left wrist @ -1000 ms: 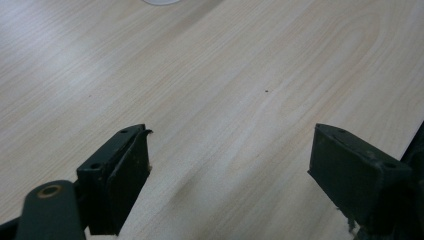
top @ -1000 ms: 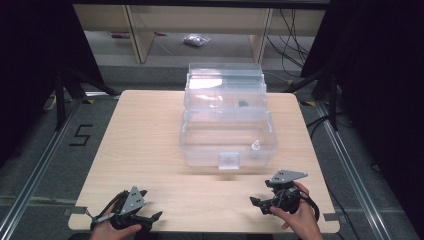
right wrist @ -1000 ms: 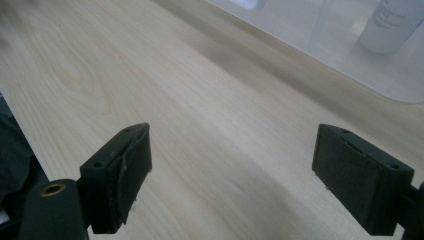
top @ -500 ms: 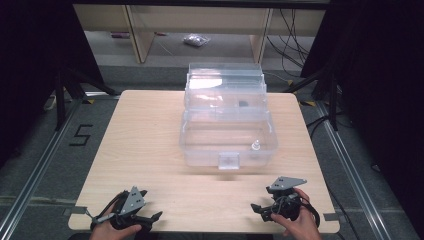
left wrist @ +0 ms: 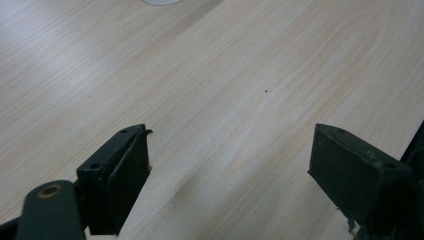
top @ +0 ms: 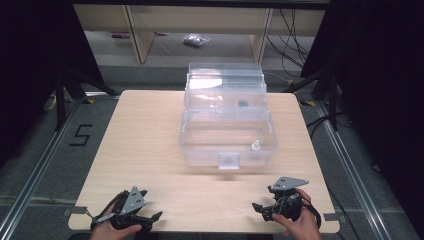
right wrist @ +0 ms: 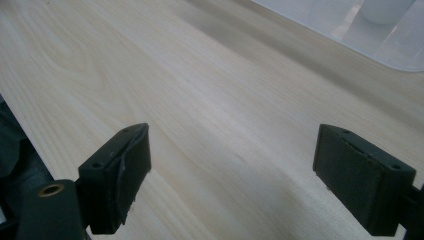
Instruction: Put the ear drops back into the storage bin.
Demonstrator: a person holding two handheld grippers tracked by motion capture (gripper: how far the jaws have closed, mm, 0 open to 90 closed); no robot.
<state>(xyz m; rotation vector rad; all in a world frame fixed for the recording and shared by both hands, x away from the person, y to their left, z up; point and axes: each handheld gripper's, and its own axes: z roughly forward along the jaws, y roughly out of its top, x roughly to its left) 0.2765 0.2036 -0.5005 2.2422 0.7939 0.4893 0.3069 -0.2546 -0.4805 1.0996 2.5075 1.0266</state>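
Both tongs, left (top: 150, 218) and right (top: 261, 209), stand released near the tabletop (top: 145, 145) front edge, bare wood between them and the clear plastic box (top: 227, 127), its lid raised.

Two black grippers are being seen at the near edge. The left gripper (top: 131, 216) is being topped by a grey three-cornered plate, and the right gripper (top: 281, 206) is being topped by the same kind of plate. A dark cable is being trailed from each. In the gripper views, flat rectangular black jaws with small screw holes are being shown, and a brass-coloured ring is being seen at the lower left.
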